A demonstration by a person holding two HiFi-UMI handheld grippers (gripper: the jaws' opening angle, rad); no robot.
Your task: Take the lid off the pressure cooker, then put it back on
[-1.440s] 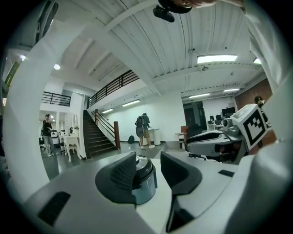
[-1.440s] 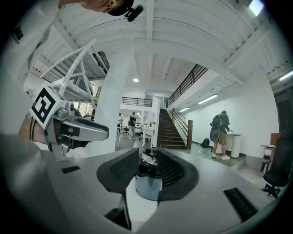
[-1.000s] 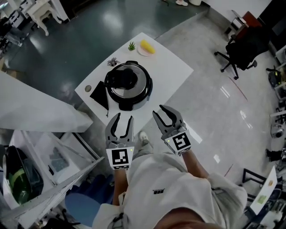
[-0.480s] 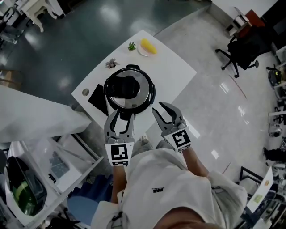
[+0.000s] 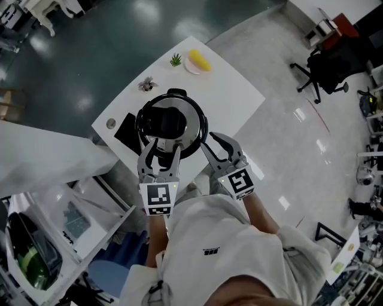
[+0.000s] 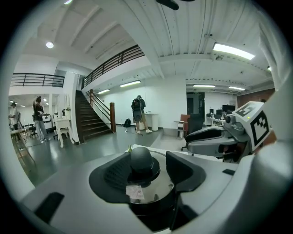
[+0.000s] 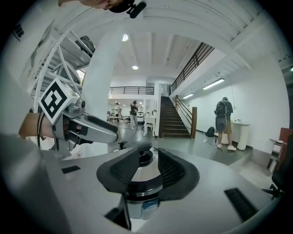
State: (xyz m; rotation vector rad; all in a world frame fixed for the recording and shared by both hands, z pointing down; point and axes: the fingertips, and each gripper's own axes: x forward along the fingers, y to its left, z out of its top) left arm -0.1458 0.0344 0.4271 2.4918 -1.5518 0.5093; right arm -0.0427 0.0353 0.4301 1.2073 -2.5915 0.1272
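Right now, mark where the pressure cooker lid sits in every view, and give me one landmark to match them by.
Head view: pressure cooker lid just above centre, on the white table.
Left gripper view: lid at lower centre.
Right gripper view: lid at lower centre, slightly left.
Shared landmark: the staircase, left of the lid in the left gripper view, right of it in the right gripper view; absent from the head view.

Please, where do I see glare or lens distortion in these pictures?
Head view: lamps glare on the glossy floor, and the steel lid shines. Left gripper view and right gripper view: fisheye bending with black corners; the ceiling lamp is blown out in the left one.
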